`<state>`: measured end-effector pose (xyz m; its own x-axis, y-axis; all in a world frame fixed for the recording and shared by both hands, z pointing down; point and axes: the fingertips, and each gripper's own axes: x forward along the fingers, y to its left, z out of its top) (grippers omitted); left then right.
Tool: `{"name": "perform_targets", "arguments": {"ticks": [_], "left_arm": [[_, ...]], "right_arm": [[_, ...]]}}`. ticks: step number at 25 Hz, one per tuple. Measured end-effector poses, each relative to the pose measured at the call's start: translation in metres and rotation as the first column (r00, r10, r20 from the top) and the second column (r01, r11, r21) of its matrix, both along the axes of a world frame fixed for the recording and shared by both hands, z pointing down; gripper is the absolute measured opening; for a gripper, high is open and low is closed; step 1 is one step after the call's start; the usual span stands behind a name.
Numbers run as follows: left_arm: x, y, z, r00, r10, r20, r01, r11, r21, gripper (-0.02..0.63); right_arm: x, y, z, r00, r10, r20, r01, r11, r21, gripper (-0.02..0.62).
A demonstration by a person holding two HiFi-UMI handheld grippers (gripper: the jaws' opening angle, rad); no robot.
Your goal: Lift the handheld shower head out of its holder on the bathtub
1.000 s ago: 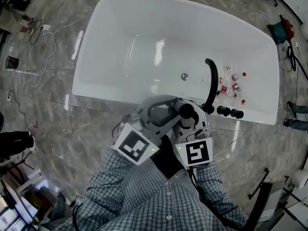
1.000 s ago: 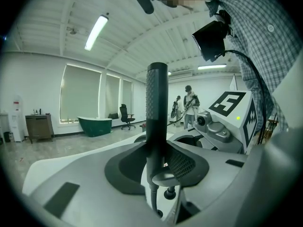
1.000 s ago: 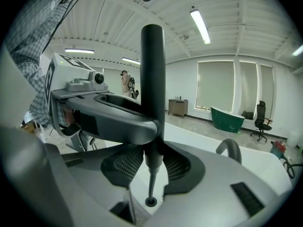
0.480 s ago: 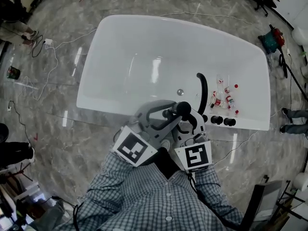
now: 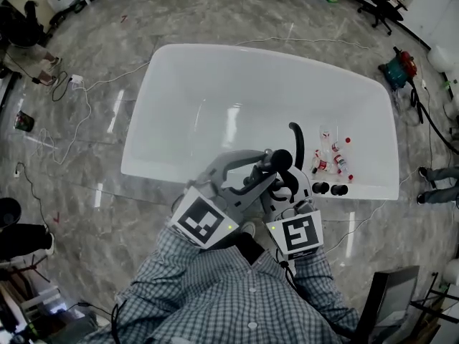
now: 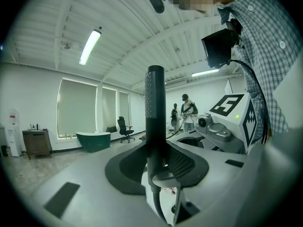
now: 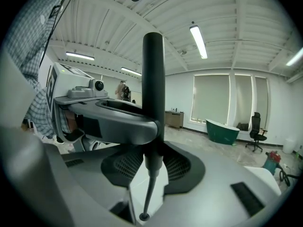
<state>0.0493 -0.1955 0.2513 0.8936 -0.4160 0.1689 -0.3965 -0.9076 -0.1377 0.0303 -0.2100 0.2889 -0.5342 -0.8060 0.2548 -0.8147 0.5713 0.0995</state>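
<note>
The left gripper (image 6: 155,163) and right gripper (image 7: 152,161) are both clamped on the upright handle of the shower head (image 5: 280,160), apparently clear of its holder, hose (image 6: 157,204) hanging beneath the jaws. Likely faults: the hose snags the faucet spout (image 5: 295,143) just beyond the right gripper, or the smooth handle slips. The bathtub (image 5: 201,120) below the grippers holds a few red-capped bottles (image 5: 333,156).

We find the bathtub's (image 5: 179,84) broad basin open left of the black spout (image 5: 296,143). Right of it, small bottles (image 5: 334,156) in the basin and two knobs (image 5: 320,188) on the near rim crowd our way.
</note>
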Motion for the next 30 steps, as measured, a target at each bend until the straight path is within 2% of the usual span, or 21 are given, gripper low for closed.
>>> {"name": "perform_targets", "arguments": {"ticks": [3, 8, 10, 13, 19, 30], "left_arm": [[0.0, -0.001, -0.015, 1.0, 0.004, -0.011, -0.004, 1.0, 0.009, 0.129], [0.001, 0.006, -0.036, 1.0, 0.006, 0.004, -0.006, 0.998, 0.059, 0.129], [0.002, 0.008, -0.045, 1.0, 0.005, -0.023, -0.004, 0.998, 0.065, 0.127], [0.002, 0.006, -0.062, 0.998, 0.005, -0.068, 0.0, 0.998, 0.064, 0.127], [0.01, -0.004, -0.102, 0.997, 0.009, -0.073, -0.003, 0.996, 0.088, 0.127], [0.012, -0.005, -0.158, 0.991, 0.005, -0.131, 0.008, 0.995, 0.103, 0.127]], "right_arm": [[-0.001, -0.002, -0.017, 1.0, -0.013, -0.016, 0.014, 0.999, 0.046, 0.129], [0.001, 0.003, -0.038, 1.0, -0.021, 0.007, 0.021, 0.998, 0.061, 0.129], [0.003, 0.007, -0.045, 1.0, -0.011, 0.029, 0.01, 0.999, 0.033, 0.129], [0.003, 0.005, -0.061, 0.999, -0.009, 0.039, 0.007, 0.999, 0.048, 0.129], [0.01, -0.005, -0.103, 0.999, -0.021, 0.033, 0.017, 0.995, 0.094, 0.129], [0.013, -0.006, -0.161, 0.999, -0.045, 0.021, 0.042, 0.987, 0.157, 0.129]]}}
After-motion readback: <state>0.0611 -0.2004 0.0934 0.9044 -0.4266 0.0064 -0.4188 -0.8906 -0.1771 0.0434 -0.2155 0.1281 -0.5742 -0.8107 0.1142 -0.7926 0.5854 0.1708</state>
